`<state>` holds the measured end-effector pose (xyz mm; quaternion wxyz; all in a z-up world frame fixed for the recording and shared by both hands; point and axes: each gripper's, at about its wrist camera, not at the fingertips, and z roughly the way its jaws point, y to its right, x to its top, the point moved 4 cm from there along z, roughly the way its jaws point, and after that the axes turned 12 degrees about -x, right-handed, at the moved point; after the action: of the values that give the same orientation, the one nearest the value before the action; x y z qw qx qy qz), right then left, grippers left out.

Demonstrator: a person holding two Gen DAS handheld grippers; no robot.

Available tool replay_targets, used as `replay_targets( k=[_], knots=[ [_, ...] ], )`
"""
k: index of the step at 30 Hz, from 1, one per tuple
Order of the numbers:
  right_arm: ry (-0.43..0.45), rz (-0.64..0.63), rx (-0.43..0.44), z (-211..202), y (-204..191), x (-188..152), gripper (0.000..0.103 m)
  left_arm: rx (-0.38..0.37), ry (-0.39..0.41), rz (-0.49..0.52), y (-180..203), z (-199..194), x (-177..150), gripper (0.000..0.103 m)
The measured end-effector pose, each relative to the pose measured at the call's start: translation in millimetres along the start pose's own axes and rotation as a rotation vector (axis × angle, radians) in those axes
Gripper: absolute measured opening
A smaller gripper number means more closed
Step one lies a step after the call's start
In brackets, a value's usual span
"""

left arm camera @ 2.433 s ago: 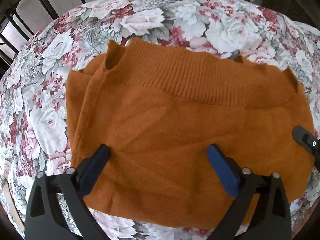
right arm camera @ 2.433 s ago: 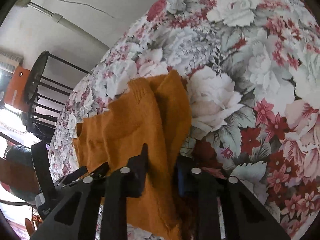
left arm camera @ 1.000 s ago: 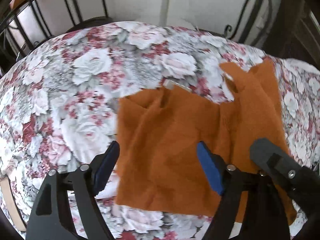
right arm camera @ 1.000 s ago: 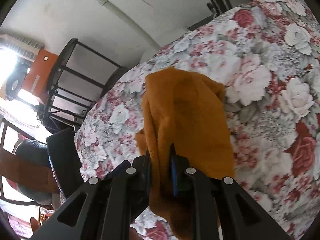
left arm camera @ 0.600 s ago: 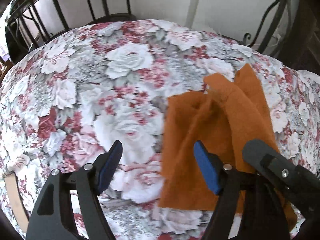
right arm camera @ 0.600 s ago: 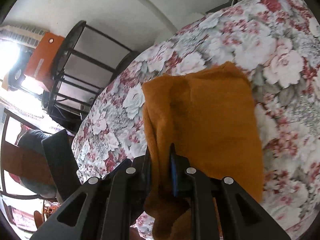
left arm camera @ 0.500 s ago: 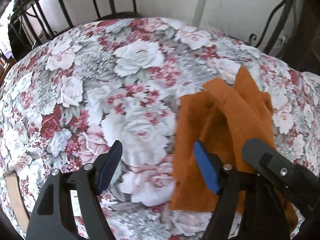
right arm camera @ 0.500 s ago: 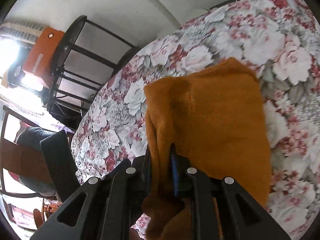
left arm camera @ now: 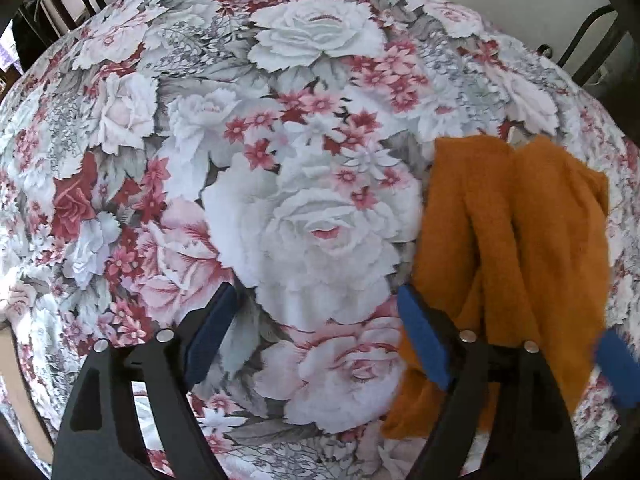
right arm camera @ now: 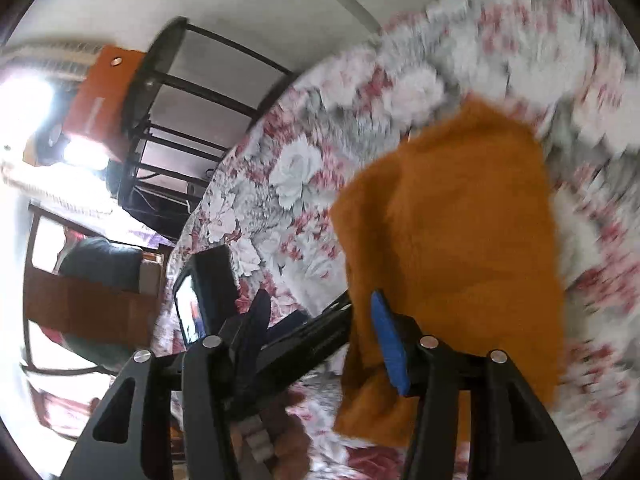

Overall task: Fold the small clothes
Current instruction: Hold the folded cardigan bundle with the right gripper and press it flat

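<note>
Both my jaws are opening, gripping nothing, as the folded orange garment (left arm camera: 516, 232) is lying lengthwise away from me on the floral worktop (left arm camera: 280, 128).

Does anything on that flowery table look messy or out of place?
Yes: the orange knit garment lies bunched in uneven, overlapping folds on the floral tablecloth, not in a flat, squared stack. Nothing looks torn or spilled.

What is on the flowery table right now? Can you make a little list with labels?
garment: orange knitted top, folded into a narrow bundle
surface: floral tablecloth, the top lying on it
left hand-held gripper: jaws opening, only tablecloth between them, top beside its right finger
right hand-held gripper: jaws opening, letting go of the top
background: black metal chair
</note>
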<state>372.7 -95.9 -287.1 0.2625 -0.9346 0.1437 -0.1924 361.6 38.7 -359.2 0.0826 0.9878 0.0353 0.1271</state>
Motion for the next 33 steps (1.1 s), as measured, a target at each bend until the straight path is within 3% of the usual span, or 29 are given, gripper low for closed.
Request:
replay_targets(
  k=[4, 8, 10, 15, 19, 21, 24, 30, 33],
  knots=[
    [0.034, -0.1, -0.132, -19, 14, -5, 0.032, 0.004, -0.004, -0.034, -11, 1, 3, 0.083],
    [0.013, -0.264, -0.289, -14, 25, -26, 0.027, 0.089, 0.002, 0.057, 2, 6, 4, 0.083],
    [-0.013, -0.313, -0.307, -8, 27, -38, 0.026, 0.088, 0.016, 0.068, 7, 7, 7, 0.083],
    [-0.062, -0.289, -0.249, 12, 22, -49, 0.021, -0.055, 0.097, 0.022, 25, -11, 26, 0.081],
    [-0.091, -0.241, -0.248, 39, 22, -45, 0.021, 0.012, 0.123, 0.066, 32, -12, 28, 0.082],
    [-0.121, -0.142, -0.214, 55, 36, -45, 0.017, -0.008, 0.12, 0.032, 31, -12, 28, 0.081],
    [-0.149, -0.119, -0.192, 66, 39, -44, 0.017, -0.018, 0.162, 0.037, 24, -33, 27, 0.082],
    [-0.171, -0.121, -0.161, 63, 37, -38, 0.018, -0.043, 0.181, 0.107, 50, -62, 30, 0.091],
    [-0.133, -0.102, -0.139, 35, 36, -27, 0.022, -0.029, 0.176, 0.132, 53, -70, 19, 0.091]
  ],
)
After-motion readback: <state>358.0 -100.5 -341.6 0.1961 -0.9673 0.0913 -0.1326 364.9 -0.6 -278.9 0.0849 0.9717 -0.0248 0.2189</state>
